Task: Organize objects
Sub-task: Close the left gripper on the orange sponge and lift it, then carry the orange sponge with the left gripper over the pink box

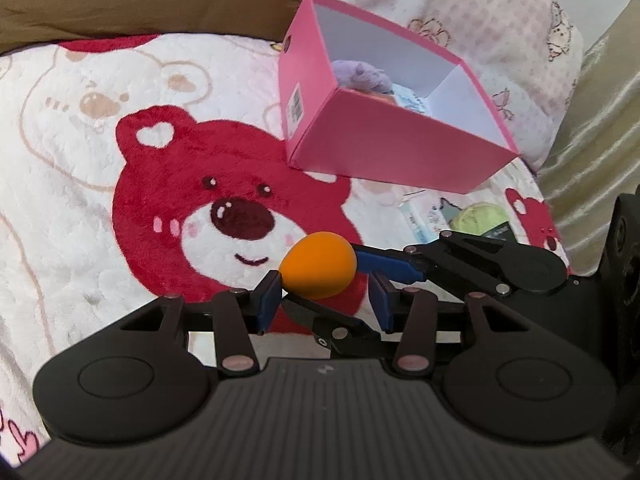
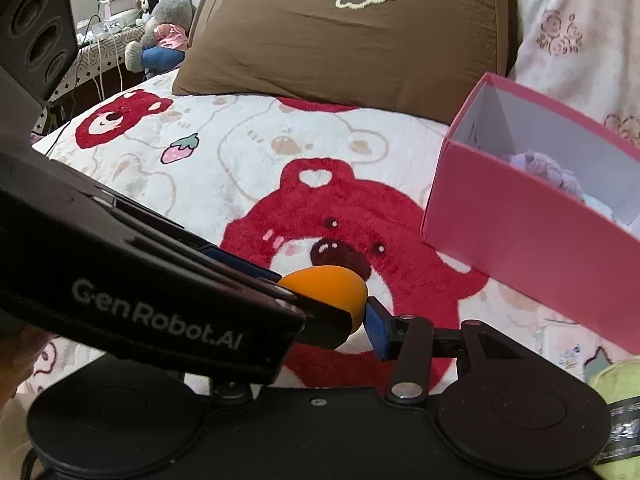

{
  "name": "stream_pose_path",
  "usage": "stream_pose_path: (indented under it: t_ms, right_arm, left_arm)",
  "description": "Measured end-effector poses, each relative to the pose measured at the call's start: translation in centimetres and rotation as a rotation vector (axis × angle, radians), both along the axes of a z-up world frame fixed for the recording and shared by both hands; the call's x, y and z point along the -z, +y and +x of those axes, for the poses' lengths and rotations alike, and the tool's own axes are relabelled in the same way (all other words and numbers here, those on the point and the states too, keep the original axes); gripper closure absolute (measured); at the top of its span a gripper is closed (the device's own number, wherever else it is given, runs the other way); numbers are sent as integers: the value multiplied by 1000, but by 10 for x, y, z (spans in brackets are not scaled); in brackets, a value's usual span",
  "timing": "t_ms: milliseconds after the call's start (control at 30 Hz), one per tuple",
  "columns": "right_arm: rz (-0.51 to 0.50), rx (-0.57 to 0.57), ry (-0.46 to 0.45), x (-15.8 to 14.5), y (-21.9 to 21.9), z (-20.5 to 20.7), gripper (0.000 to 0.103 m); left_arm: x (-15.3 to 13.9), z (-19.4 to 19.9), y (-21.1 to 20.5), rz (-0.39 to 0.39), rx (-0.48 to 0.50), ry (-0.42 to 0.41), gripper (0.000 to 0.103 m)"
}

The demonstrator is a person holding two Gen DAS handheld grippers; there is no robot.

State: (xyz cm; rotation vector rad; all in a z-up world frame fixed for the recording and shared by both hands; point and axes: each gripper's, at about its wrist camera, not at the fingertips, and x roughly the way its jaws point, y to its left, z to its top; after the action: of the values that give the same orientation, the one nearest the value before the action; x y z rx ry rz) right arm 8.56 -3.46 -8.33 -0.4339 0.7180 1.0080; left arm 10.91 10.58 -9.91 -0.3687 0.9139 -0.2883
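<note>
Left wrist view: my left gripper (image 1: 324, 300) is partly open, its left pad touching the orange egg-shaped sponge (image 1: 318, 266). My right gripper (image 1: 360, 270) reaches in from the right, pinching the sponge's far end. Long axis runs sideways. Pink box (image 1: 384, 148) lies beyond, up-right of the sponge.

- "GenRobot.AI" stands in pale letters on the black side of the left gripper (image 2: 320, 312).
- The pink box (image 1: 384, 148) bears a small code label, too blurred to read.
</note>
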Motion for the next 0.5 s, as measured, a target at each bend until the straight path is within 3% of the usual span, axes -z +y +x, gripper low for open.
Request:
stream_pose_path:
  t_ms: [500]
  right_arm:
    - [43,64,71,-26,-24,-17,47]
  left_arm:
    - [-31,-16,-11,22,97,34,55]
